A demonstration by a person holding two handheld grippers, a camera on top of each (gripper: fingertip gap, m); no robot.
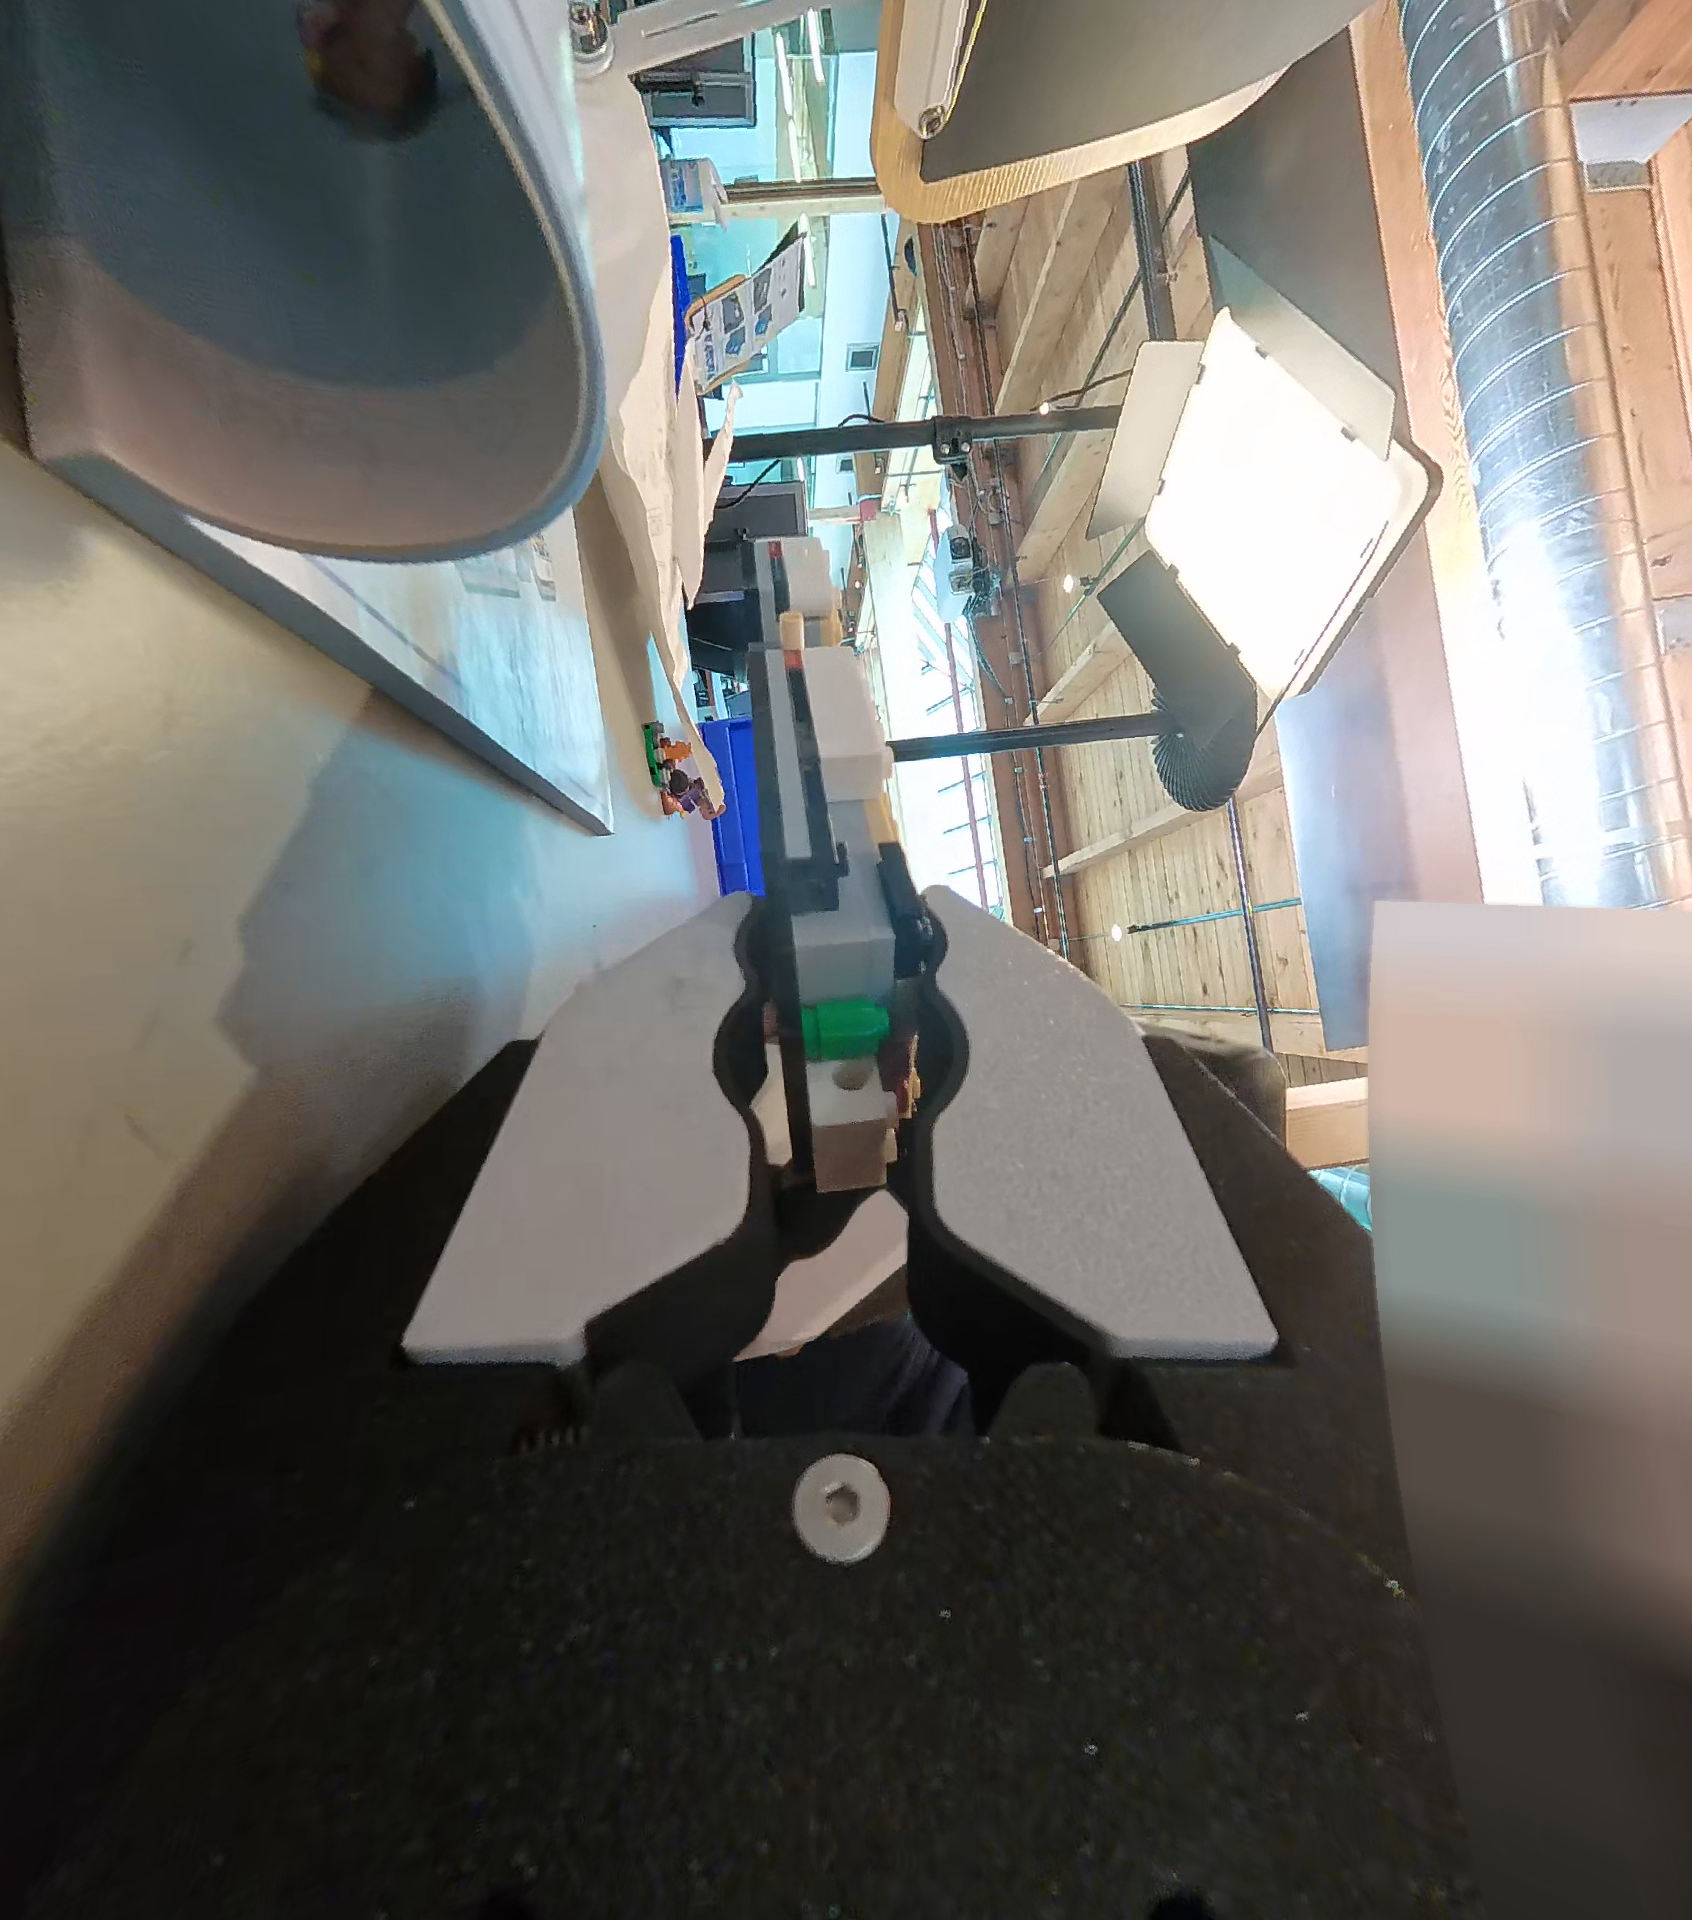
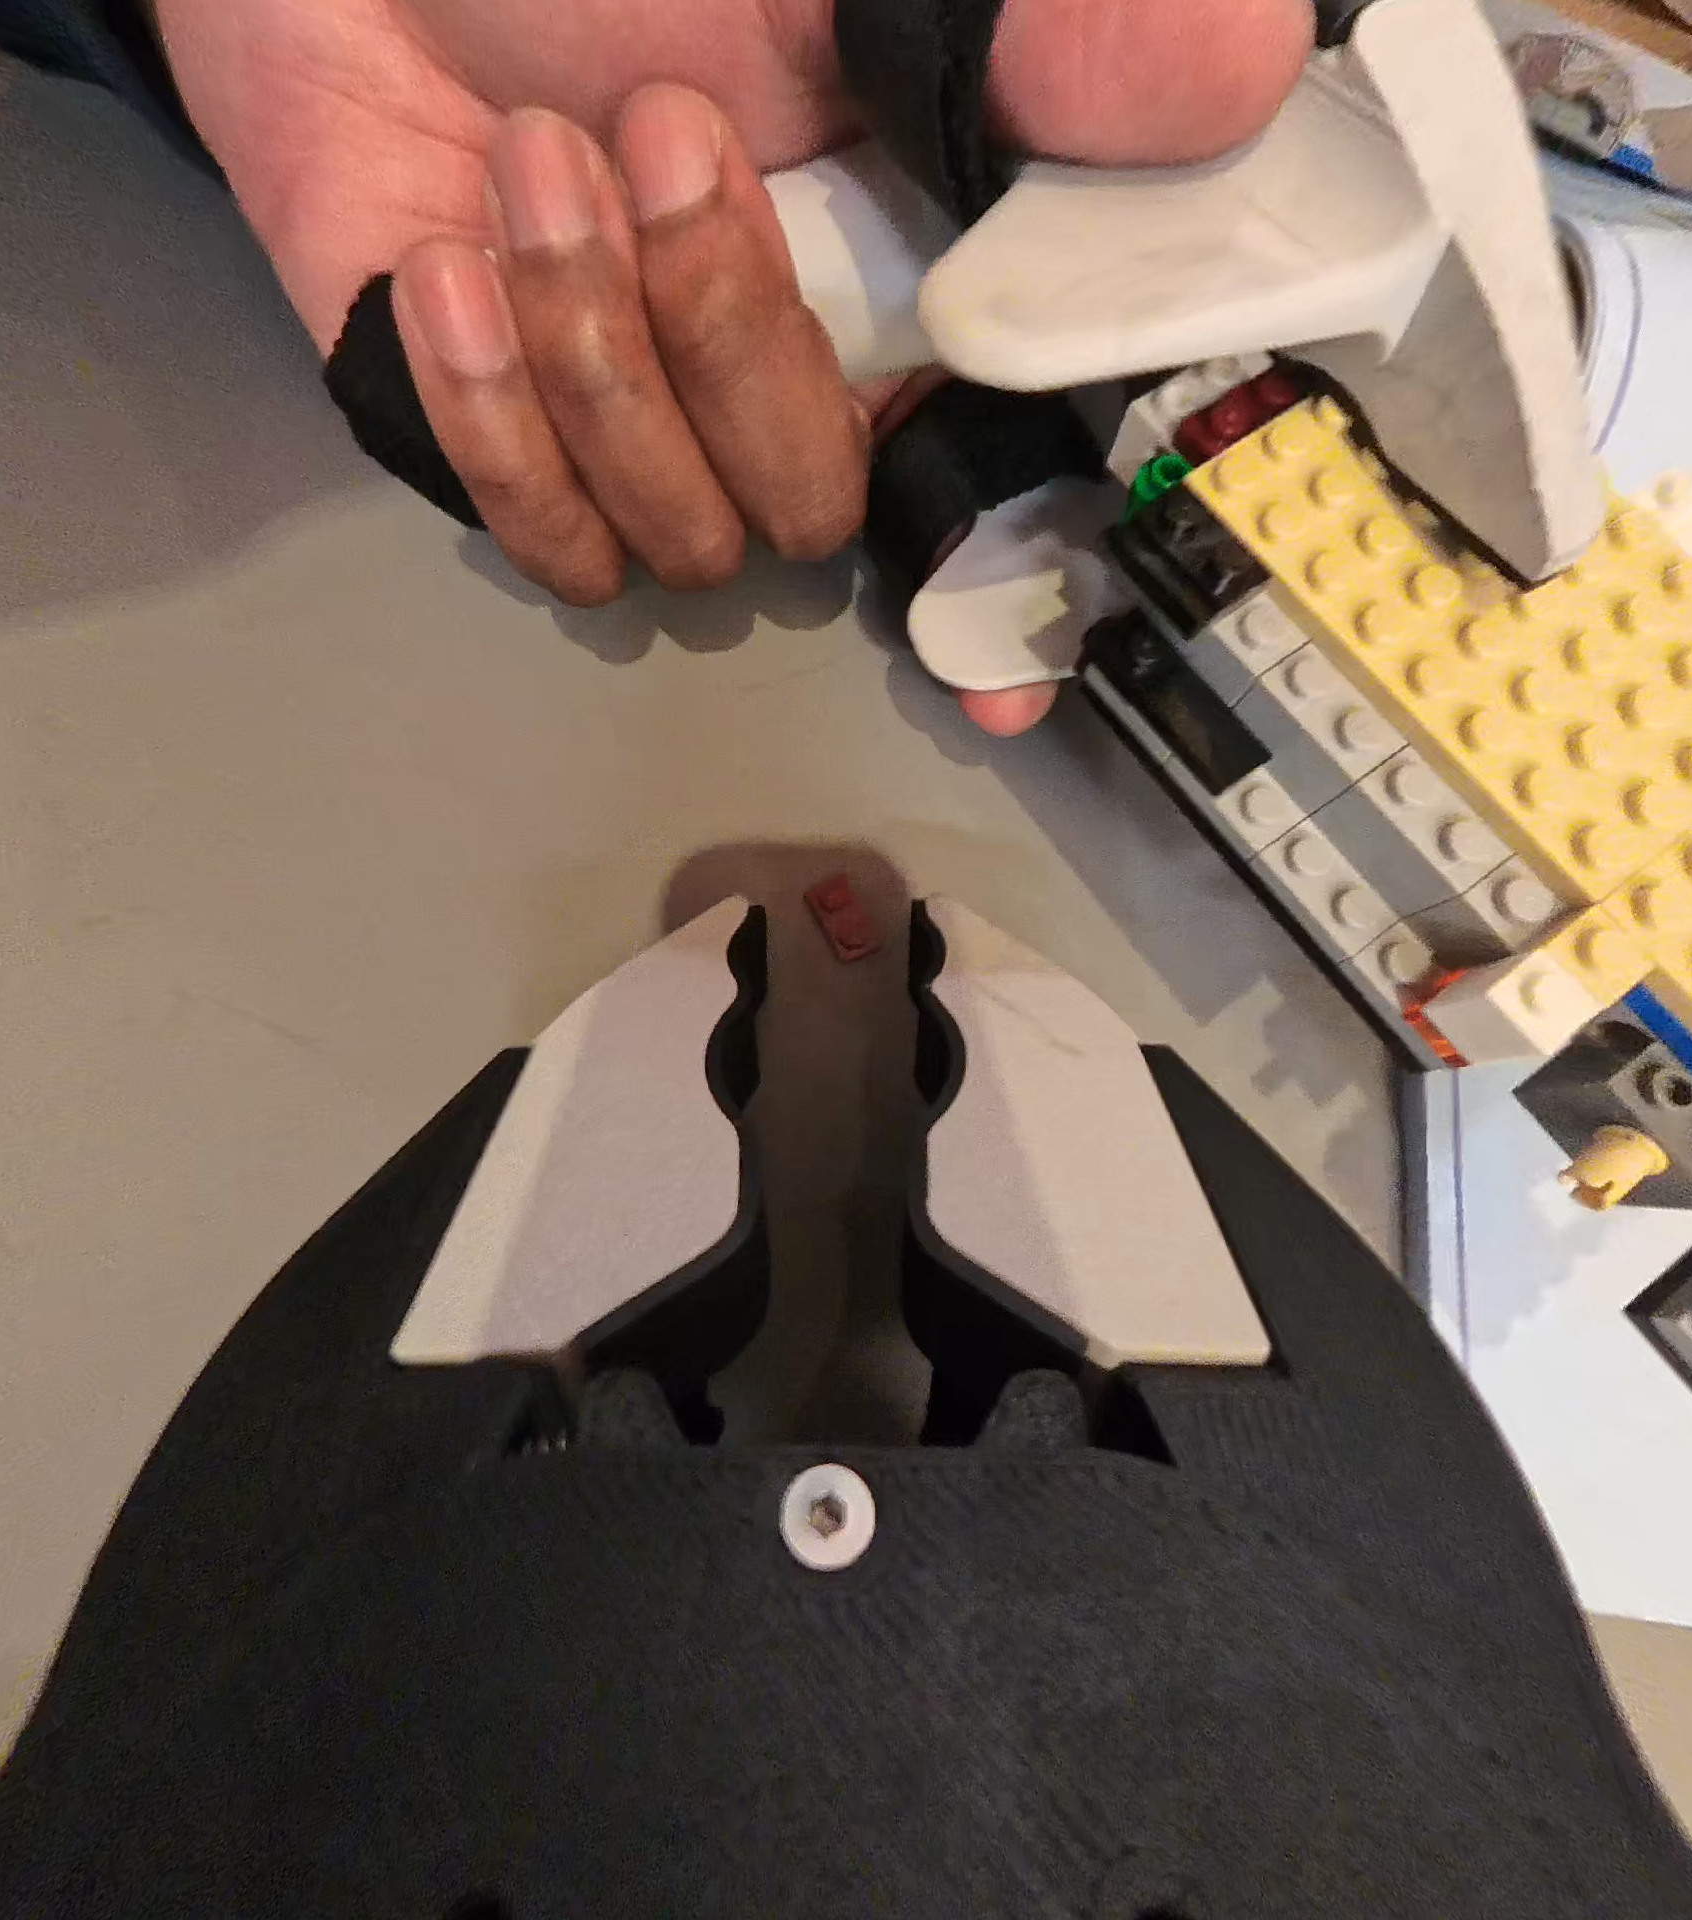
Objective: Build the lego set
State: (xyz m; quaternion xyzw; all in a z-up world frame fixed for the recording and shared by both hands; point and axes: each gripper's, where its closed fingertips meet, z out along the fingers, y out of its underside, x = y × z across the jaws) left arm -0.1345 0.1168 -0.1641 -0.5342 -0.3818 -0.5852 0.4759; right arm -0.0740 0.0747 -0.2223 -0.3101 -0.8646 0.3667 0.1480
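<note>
Between spread right gripper [image 2: 837, 914] pads, a dark-red plate [image 2: 842, 924].

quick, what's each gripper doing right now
Left gripper: shut on the brick model.
Right gripper: open, above a small dark red plate lying on the table, not gripping it.

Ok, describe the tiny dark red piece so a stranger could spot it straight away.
Start at the grey table, beside the big brick model. The dark red piece lies flat between the open right hand-held gripper's fingertips, untouched. It is the only loose brick, small with two studs.
</note>
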